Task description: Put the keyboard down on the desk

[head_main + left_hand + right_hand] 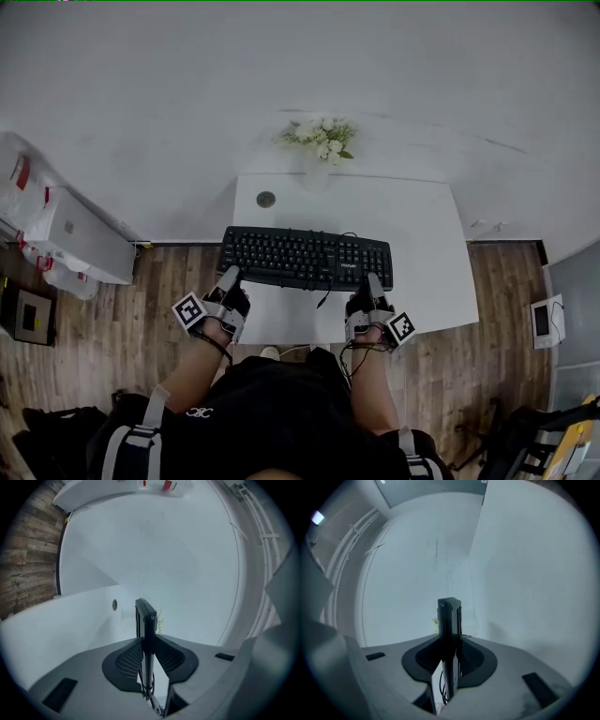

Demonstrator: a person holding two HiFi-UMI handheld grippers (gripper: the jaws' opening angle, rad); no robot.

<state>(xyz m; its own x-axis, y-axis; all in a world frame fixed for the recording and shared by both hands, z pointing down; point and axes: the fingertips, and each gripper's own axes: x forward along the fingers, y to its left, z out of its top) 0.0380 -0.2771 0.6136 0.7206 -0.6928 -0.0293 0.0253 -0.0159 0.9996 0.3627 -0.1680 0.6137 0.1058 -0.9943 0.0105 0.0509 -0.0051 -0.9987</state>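
At frame centre the keyboard (305, 258) hangs over the white worktop (431, 225). The jaws of the left gripper (228, 279) and right gripper (374, 284) each pinch its near edge. Letting go unevenly could tip it, and its dangling cable (323, 298) might snag.

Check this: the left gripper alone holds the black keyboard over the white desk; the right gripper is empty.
Wrong on the right gripper: the right gripper view shows it shut on the edge of the keyboard too. It and the left gripper hold the black keyboard over the white desk.
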